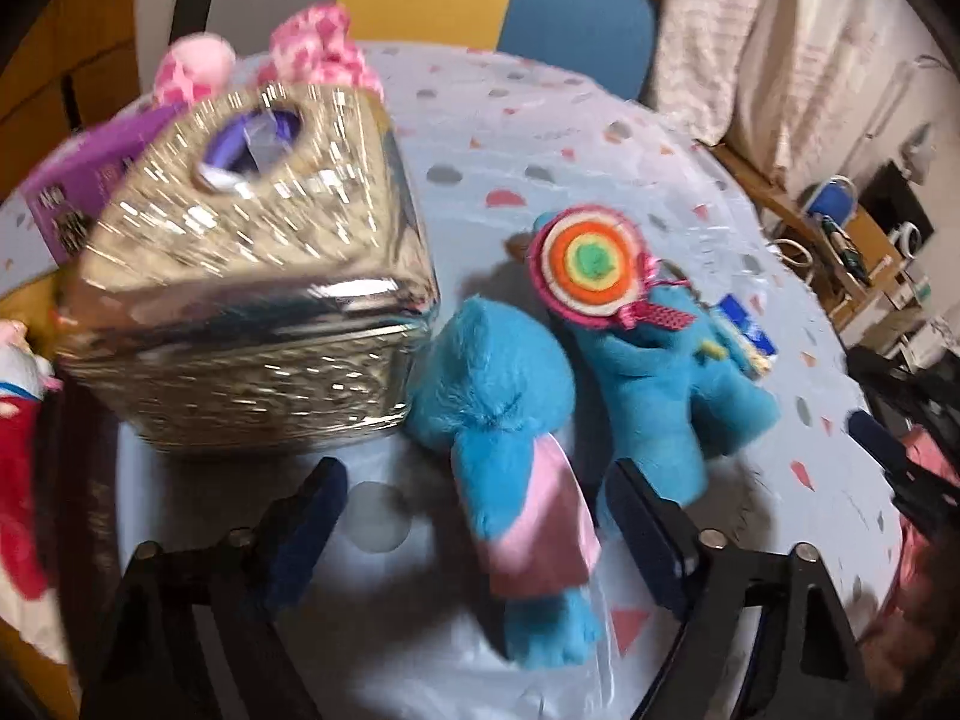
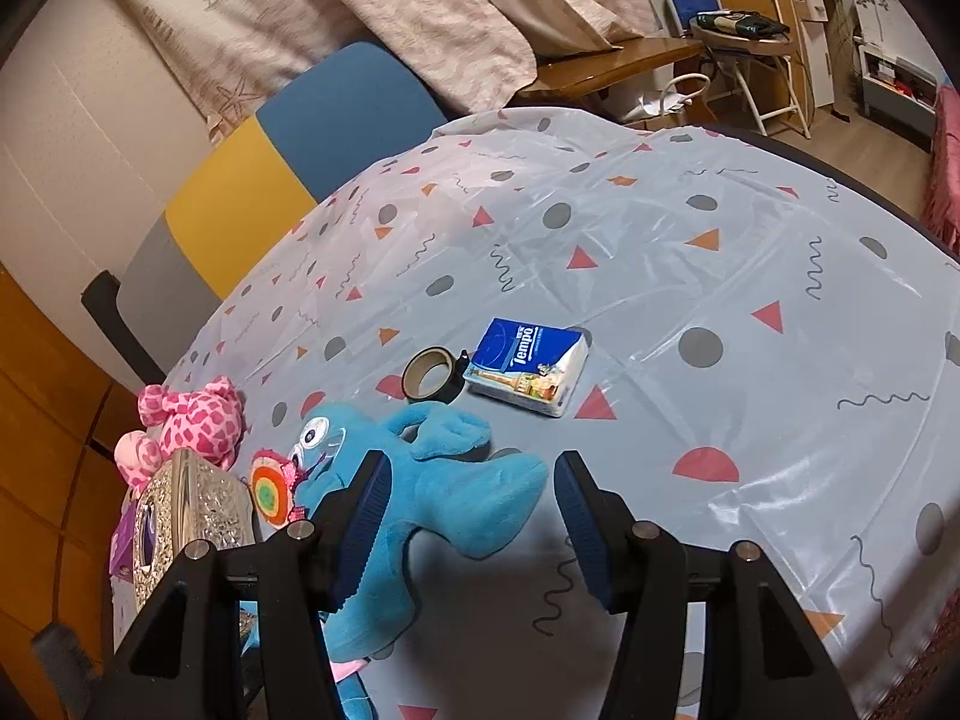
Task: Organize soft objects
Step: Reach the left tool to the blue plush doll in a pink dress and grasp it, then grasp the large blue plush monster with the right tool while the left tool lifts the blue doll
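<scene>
Little of the tidying appears to have been done, judged from how things lie. The blue plush toy (image 2: pixel 444 498) is sprawled flat on the counter (image 2: pixel 690 252), which is covered with a patterned plastic cloth, and its felt lollipop (image 1: pixel 591 261) is seen just beside the shiny embossed tissue box (image 1: pixel 252 312). A pink spotted plush (image 2: pixel 192 420) is lying behind that box, touching or nearly touching it, near the counter's far edge; whether this counts as its sorted place cannot be told. No bin or basket for the soft things is visible, so the intended destination can only be guessed. The left claw (image 1: pixel 474 516) is spread, with a blue limb and the pink satin lining of the toy between its fingers; the pads are not seen pressing on the fabric, so no grasp has yet been made. The right claw (image 2: pixel 471 510) is held about half spread over the toy's body, one pad against or just beside the fur, the other clear of it, nothing being pinched. A roll of tape (image 2: pixel 433 373) and a tissue packet (image 2: pixel 528 366) are left further out, apart from the toys. The gathering of the blue toy, and probably the pink one, is judged to remain.
</scene>
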Action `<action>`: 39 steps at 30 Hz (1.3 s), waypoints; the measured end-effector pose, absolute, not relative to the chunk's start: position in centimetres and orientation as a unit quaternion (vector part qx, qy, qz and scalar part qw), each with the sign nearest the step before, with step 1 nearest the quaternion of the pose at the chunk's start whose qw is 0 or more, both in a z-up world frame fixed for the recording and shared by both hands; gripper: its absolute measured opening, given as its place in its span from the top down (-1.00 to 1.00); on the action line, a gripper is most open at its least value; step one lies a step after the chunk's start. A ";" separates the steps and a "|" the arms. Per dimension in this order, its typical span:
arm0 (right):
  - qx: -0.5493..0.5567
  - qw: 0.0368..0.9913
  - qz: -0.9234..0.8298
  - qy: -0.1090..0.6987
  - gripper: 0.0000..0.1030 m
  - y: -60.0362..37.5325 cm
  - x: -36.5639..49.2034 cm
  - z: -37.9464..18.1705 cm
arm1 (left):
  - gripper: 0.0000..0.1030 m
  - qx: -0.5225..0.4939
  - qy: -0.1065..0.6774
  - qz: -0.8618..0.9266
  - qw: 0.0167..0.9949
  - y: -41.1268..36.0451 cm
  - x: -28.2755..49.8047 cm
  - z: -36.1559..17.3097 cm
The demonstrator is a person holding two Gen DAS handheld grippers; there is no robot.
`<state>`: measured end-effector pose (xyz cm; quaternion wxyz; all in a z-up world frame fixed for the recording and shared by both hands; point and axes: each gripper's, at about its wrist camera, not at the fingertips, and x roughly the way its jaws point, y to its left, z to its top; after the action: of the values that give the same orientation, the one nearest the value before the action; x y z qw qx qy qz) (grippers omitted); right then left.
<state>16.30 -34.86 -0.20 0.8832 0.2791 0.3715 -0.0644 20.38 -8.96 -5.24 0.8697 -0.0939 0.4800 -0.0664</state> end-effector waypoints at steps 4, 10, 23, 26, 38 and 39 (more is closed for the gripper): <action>0.276 0.882 -0.055 0.378 -0.11 -34.5 16.6 -0.4 | -0.32 -0.096 0.488 -0.055 0.866 -9.6 21.8 -7.0; 0.274 0.881 -0.049 0.383 -0.11 -34.4 16.8 -0.6 | 0.44 -0.050 0.482 -0.090 0.870 -10.4 20.7 -7.6; 0.281 0.859 -0.029 0.426 -0.11 -33.9 17.7 -2.2 | 0.37 0.028 0.438 -0.173 0.882 -8.8 14.1 -8.6; 0.262 0.858 -0.009 0.443 -0.11 -32.7 18.1 -2.5 | 0.37 0.030 0.431 -0.175 0.885 -8.5 13.7 -8.6; 0.198 0.825 0.079 0.523 -0.18 -26.8 21.1 -4.9 | 0.37 0.004 0.421 -0.193 0.886 -6.8 12.2 -9.0; 0.195 0.822 0.076 0.530 -0.19 -26.6 21.6 -5.3 | 0.37 0.002 0.420 -0.195 0.886 -6.6 12.1 -9.0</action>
<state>21.60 -26.64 -5.27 0.8221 0.1946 0.5296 0.0757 12.09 -6.64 -9.00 0.8863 0.0021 0.4203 -0.1946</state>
